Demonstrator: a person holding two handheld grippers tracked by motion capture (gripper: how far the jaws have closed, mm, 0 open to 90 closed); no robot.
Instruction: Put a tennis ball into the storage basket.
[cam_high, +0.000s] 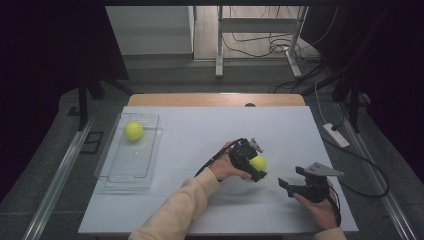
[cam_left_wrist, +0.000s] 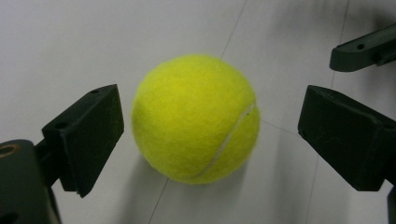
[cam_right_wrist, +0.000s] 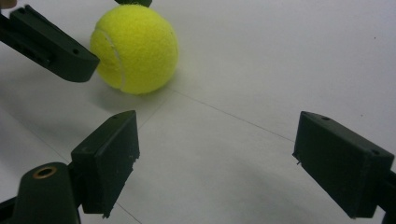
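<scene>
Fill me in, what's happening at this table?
A person works two handheld grippers over a white table. The left gripper has its open jaws on either side of a tennis ball, not touching it. The right gripper sits open and empty just beside it. A second ball already lies in the clear tray at the left.

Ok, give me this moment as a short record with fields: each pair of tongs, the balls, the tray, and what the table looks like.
left tongs: open, jaws on either side of the near tennis ball, gaps on both sides, not gripping
right tongs: open, nothing between the jaws, held above the table right of the ball
near tennis ball: resting on the white table, right of centre
second tennis ball: lying in the clear tray, far end
clear tray: on the table's left side
</scene>
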